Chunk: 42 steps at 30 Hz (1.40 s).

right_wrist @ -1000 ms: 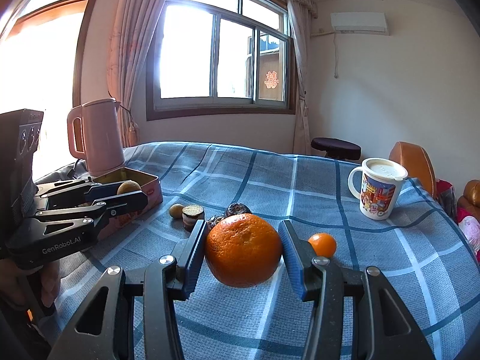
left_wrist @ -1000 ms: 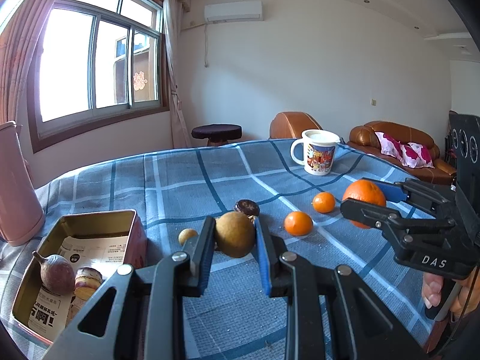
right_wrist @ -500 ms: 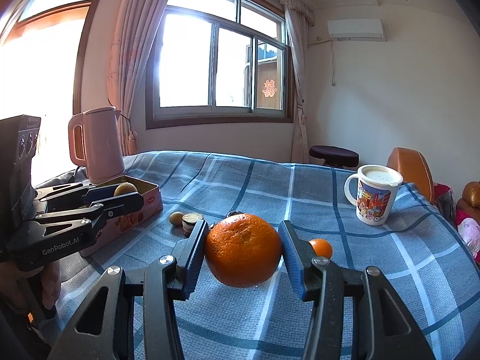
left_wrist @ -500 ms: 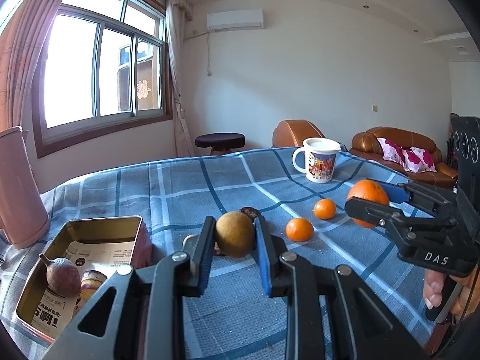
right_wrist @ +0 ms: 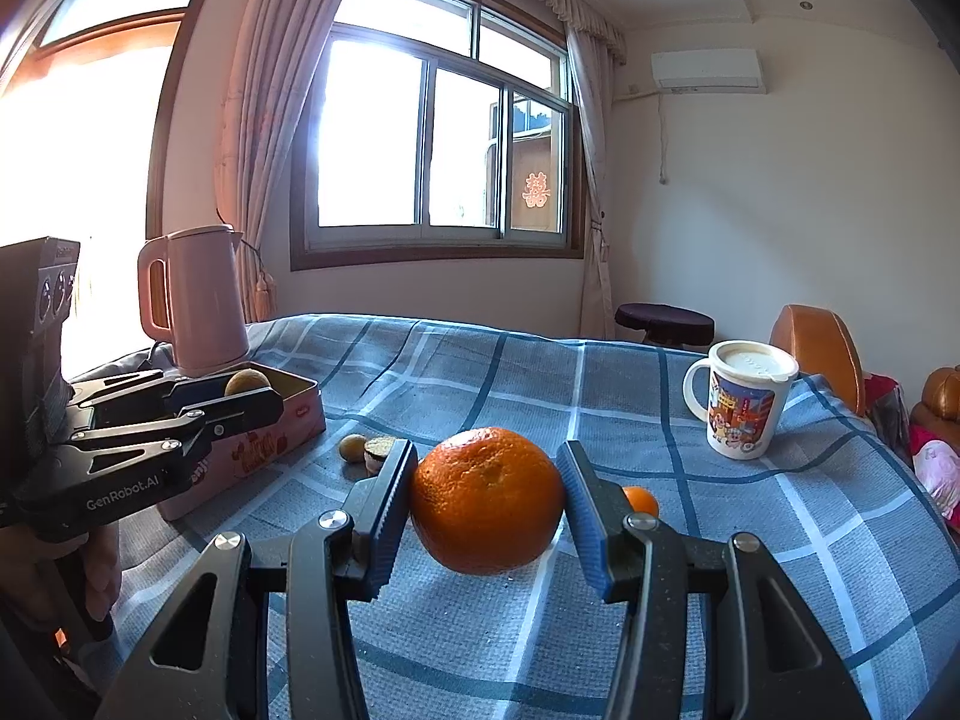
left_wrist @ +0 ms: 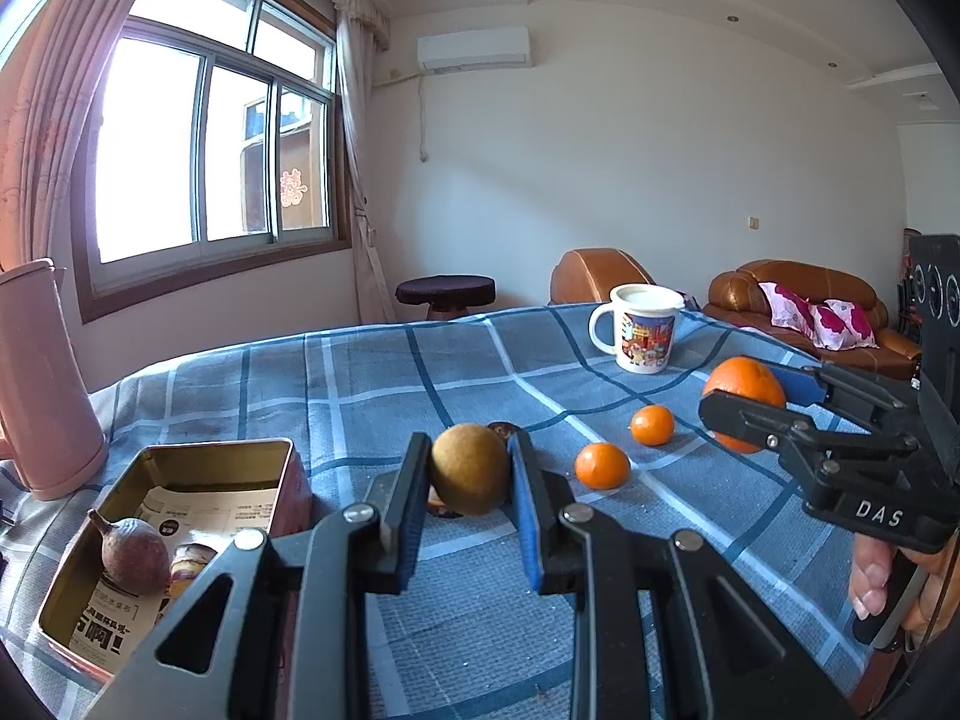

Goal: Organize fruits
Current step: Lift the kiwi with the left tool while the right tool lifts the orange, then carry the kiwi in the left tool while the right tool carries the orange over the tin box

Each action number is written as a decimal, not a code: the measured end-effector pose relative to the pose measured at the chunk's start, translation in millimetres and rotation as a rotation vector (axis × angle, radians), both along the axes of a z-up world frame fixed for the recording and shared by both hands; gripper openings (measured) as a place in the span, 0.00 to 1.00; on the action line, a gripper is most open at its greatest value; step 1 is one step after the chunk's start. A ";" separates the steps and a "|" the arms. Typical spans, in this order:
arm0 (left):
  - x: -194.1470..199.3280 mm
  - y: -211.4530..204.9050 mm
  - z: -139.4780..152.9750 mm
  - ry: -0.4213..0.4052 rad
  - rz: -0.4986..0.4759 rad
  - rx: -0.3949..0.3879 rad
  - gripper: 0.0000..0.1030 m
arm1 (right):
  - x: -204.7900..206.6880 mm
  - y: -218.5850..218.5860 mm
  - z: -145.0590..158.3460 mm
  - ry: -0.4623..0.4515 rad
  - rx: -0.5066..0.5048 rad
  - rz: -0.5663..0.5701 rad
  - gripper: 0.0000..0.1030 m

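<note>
My left gripper [left_wrist: 469, 474] is shut on a brown round fruit [left_wrist: 469, 468] and holds it above the blue plaid cloth, just right of the open tin box [left_wrist: 198, 462]. The tin holds a purple passion fruit [left_wrist: 133, 553] and a cut fruit [left_wrist: 191, 558]. My right gripper [right_wrist: 487, 501] is shut on a large orange [right_wrist: 487, 498], which also shows in the left wrist view [left_wrist: 744, 381]. Two small tangerines [left_wrist: 602, 465] [left_wrist: 652, 425] lie on the cloth. A small yellow-green fruit [right_wrist: 352, 447] and a cut dark fruit [right_wrist: 379, 450] lie by the tin.
A pink kettle [right_wrist: 195, 300] stands behind the tin [right_wrist: 282, 426] at the left. A lidded picture mug [right_wrist: 744, 399] stands at the far right of the table. A stool [left_wrist: 447, 291] and brown sofas [left_wrist: 804, 306] are beyond the table edge.
My left gripper has lifted the brown fruit and shifted left toward the tin. My right gripper holds the orange and has risen slightly.
</note>
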<state>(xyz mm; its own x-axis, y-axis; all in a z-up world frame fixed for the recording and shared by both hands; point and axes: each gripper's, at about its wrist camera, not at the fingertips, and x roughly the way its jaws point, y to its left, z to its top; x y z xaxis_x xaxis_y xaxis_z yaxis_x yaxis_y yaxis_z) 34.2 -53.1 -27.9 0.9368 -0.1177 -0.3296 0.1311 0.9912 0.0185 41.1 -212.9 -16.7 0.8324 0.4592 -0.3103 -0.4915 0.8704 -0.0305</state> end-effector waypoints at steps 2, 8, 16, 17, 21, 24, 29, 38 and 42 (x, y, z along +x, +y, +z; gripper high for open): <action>-1.4 0.1 0.3 -0.006 0.002 0.001 0.26 | -0.9 0.0 0.4 -0.005 0.000 -0.002 0.49; -7.1 1.2 1.3 -0.024 0.016 0.001 0.26 | -8.3 3.8 1.9 -0.044 -0.019 -0.003 0.49; -8.3 8.5 1.5 -0.020 0.038 -0.002 0.26 | -10.6 12.0 2.2 -0.058 -0.055 0.004 0.49; -8.4 10.0 1.5 -0.020 0.041 -0.003 0.26 | -9.6 13.6 2.0 -0.055 -0.057 0.009 0.49; -8.1 18.6 1.3 -0.014 0.059 -0.010 0.26 | -7.6 22.5 2.5 -0.046 -0.056 0.034 0.49; -8.6 24.7 1.2 -0.012 0.070 -0.015 0.26 | -8.5 30.3 4.3 -0.046 -0.056 0.055 0.49; -10.9 34.2 1.6 -0.009 0.088 -0.022 0.26 | -7.4 44.5 9.4 -0.044 -0.049 0.089 0.49; -15.7 58.2 3.4 -0.008 0.134 -0.037 0.26 | -5.4 76.8 12.0 -0.036 -0.062 0.153 0.49; -17.2 73.2 4.9 -0.003 0.162 -0.052 0.26 | -3.8 95.2 12.8 -0.025 -0.067 0.190 0.49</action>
